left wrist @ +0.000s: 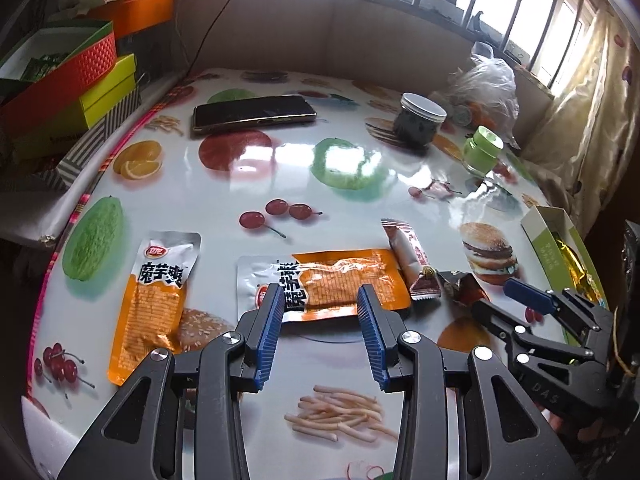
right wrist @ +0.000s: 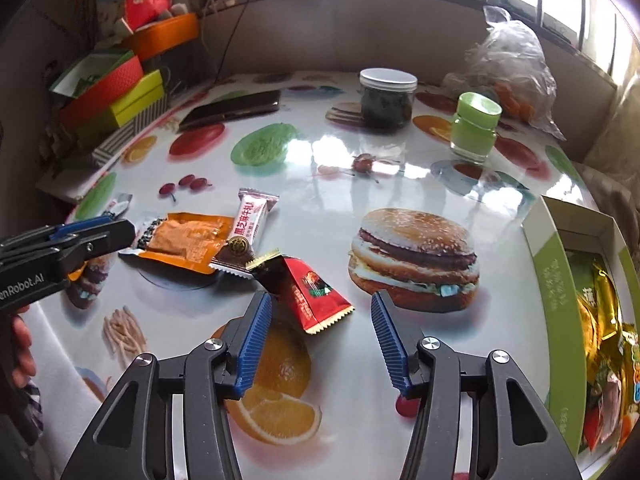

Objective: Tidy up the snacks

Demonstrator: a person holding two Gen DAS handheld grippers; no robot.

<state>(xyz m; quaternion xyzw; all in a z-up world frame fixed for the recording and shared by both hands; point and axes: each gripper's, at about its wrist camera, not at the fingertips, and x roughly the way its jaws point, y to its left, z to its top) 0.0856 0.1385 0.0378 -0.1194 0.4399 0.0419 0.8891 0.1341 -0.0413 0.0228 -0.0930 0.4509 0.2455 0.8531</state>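
Observation:
My left gripper point(left wrist: 320, 296) is open, its blue fingers straddling the near edge of an orange konjac snack pouch point(left wrist: 340, 284) lying flat on the table. A second orange pouch point(left wrist: 152, 300) lies to its left. A pink-white candy bar point(left wrist: 408, 256) and a red triangular snack packet point(left wrist: 460, 286) lie to the right. My right gripper point(right wrist: 320, 304) is open, just behind the red packet point(right wrist: 312, 292), with the candy bar point(right wrist: 248, 224) and orange pouch point(right wrist: 188, 240) beyond. A green snack box point(right wrist: 556, 280) with gold packets stands at the right.
A phone point(left wrist: 252, 114), a dark jar with white lid point(left wrist: 420, 120), a green-lidded jar point(left wrist: 482, 150) and a plastic bag point(left wrist: 488, 80) sit at the back of the fruit-print table point(left wrist: 280, 184). Stacked orange and green boxes point(left wrist: 68, 92) stand off its left edge.

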